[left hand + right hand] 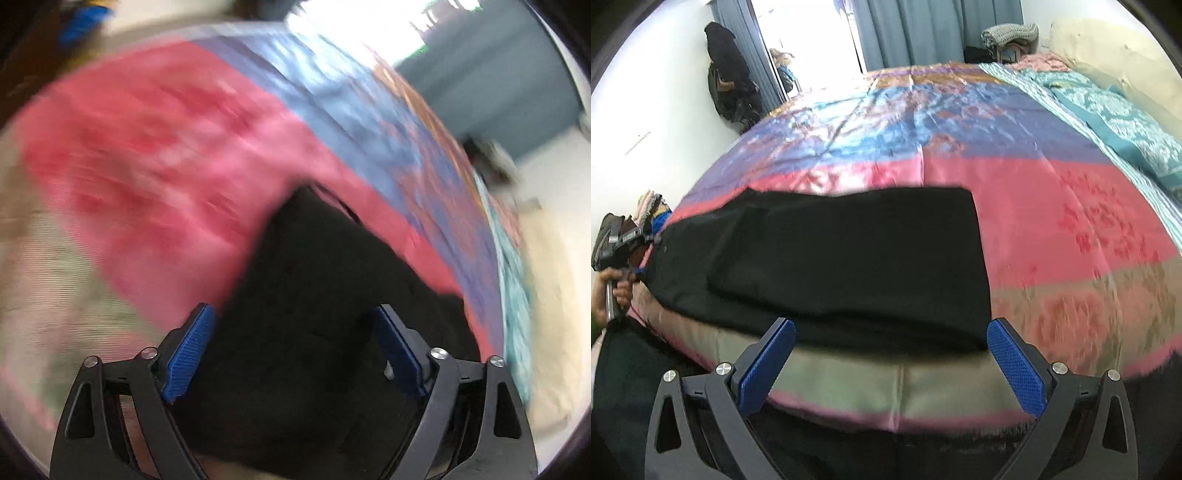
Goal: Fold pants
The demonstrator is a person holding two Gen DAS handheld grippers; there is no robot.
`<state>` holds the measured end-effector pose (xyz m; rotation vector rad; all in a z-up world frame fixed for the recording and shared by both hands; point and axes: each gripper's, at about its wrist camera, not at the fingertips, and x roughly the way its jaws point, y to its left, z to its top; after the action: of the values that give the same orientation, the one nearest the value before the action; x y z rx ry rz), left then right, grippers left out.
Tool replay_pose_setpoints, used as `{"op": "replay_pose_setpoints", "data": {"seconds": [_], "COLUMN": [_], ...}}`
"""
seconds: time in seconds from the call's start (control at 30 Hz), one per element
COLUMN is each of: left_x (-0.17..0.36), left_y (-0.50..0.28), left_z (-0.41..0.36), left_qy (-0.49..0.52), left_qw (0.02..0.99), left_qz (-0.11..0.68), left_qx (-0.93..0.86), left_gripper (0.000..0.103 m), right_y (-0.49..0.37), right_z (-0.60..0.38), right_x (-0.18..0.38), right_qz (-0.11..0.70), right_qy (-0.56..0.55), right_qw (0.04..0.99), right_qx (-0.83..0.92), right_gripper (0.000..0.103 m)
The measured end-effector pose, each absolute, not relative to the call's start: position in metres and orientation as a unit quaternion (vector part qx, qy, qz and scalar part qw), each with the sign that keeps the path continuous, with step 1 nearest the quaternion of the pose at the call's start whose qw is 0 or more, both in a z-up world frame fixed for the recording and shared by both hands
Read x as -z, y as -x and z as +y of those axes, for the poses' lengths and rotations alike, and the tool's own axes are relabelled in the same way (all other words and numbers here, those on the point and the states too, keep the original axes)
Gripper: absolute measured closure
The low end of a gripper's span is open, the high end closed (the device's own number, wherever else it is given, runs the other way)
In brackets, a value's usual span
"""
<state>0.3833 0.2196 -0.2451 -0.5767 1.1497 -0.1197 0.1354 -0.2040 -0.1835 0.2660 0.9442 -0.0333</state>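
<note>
Black pants (834,266) lie flat across the near part of a bed, folded lengthwise, one end at the left edge and a straight end at the right. My right gripper (890,332) is open and empty, hovering just above the pants' near edge. In the blurred left wrist view the pants (317,295) fill the space between the fingers of my left gripper (291,314), which is open over the cloth. The left gripper also shows in the right wrist view (624,240), held by a hand at the pants' left end.
The bed has a shiny patchwork cover (1052,206) of pink, blue and olive. A teal patterned blanket (1115,122) and cream pillows (1108,48) lie at the far right. Grey curtains (923,29) and a bright doorway stand behind. Dark bags (727,74) hang at the left wall.
</note>
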Motion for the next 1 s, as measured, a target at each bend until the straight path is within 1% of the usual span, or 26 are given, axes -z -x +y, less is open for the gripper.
{"op": "replay_pose_setpoints", "data": {"seconds": [0.07,0.1,0.33,0.63,0.73,0.77,0.8,0.83,0.87,0.9,0.93,0.97,1.0], "left_x": [0.254,0.256,0.259,0.26,0.26,0.258,0.256,0.253,0.249,0.246,0.242,0.237,0.232], "left_y": [-0.393,-0.396,-0.4,-0.403,-0.407,-0.408,-0.407,-0.406,-0.405,-0.403,-0.402,-0.399,-0.397], "left_z": [0.206,0.203,0.197,0.204,0.201,0.199,0.197,0.193,0.191,0.191,0.191,0.191,0.191], "left_qy": [0.224,0.217,0.206,0.23,0.221,0.214,0.202,0.187,0.185,0.193,0.194,0.192,0.197], "left_qw": [0.795,0.795,0.8,0.8,0.793,0.791,0.792,0.795,0.798,0.797,0.797,0.799,0.801], "left_qz": [0.561,0.562,0.56,0.551,0.566,0.572,0.576,0.576,0.574,0.573,0.572,0.57,0.566], "left_qx": [0.061,0.066,0.063,0.052,0.045,0.036,0.027,0.017,0.012,0.008,0.002,-0.004,-0.01], "left_gripper": [0.001,0.0,0.0,0.0,0.001,0.002,0.012,0.029,0.035,0.049,0.059,0.066,0.076], "right_y": [-0.126,-0.125,-0.124,-0.121,-0.119,-0.118,-0.118,-0.117,-0.117,-0.117,-0.117,-0.117,-0.117], "right_z": [-0.204,-0.205,-0.205,-0.207,-0.209,-0.209,-0.21,-0.211,-0.213,-0.214,-0.216,-0.217,-0.218], "right_x": [0.192,0.194,0.183,0.183,0.182,0.182,0.182,0.183,0.183,0.183,0.183,0.183,0.183], "right_qz": [0.466,0.468,0.427,0.417,0.412,0.411,0.411,0.412,0.411,0.411,0.409,0.407,0.405], "right_qy": [-0.135,-0.14,-0.14,-0.156,-0.156,-0.158,-0.161,-0.162,-0.165,-0.167,-0.17,-0.174,-0.176], "right_qw": [0.874,0.873,0.893,0.895,0.898,0.898,0.897,0.897,0.896,0.896,0.896,0.897,0.897], "right_qx": [0.018,0.017,0.007,0.003,0.007,0.007,0.008,0.008,0.009,0.009,0.01,0.01,0.01], "right_gripper": [0.0,0.0,0.0,0.0,0.0,0.0,0.0,0.0,0.0,0.0,0.0,0.0,0.0]}}
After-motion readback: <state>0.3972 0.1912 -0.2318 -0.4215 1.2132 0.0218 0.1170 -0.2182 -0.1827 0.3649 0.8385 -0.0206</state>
